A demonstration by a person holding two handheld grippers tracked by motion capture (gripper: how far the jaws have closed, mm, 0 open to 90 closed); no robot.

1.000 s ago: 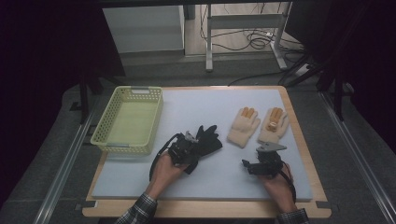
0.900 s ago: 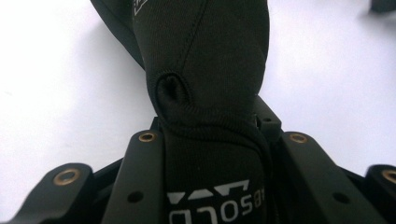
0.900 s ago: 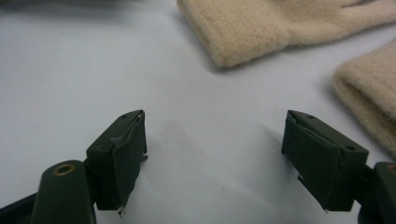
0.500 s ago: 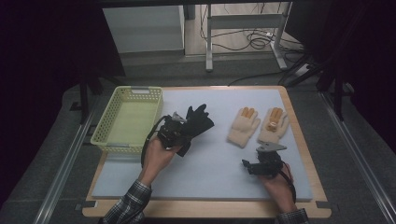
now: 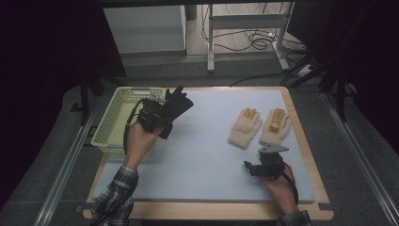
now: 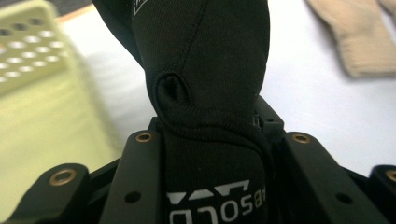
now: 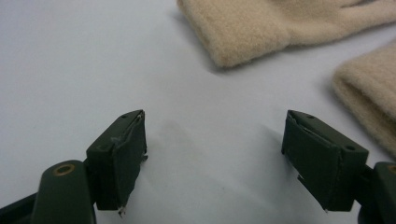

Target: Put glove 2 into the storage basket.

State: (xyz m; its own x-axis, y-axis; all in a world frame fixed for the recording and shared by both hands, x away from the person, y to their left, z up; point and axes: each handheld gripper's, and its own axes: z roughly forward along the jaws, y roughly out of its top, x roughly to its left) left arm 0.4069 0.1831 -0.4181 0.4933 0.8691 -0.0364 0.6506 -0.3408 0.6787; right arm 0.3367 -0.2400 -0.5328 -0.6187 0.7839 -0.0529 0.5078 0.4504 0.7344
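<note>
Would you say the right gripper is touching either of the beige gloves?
Apart. The right gripper view shows the right gripper open over bare mat, with a clear gap to the beige gloves.

A black glove (image 5: pixel 173 109) sits in the upper left of the high view, lifted off the pale table surface beside the right edge of a yellow-green basket (image 5: pixel 113 123). Its fingers point up and toward the far side, slightly spread. In the left gripper view the glove (image 6: pixel 205 70) is pinched at its cuff, bunched and creased, with white lettering reading "ABSOLD" upside down near the bottom of the frame
</note>
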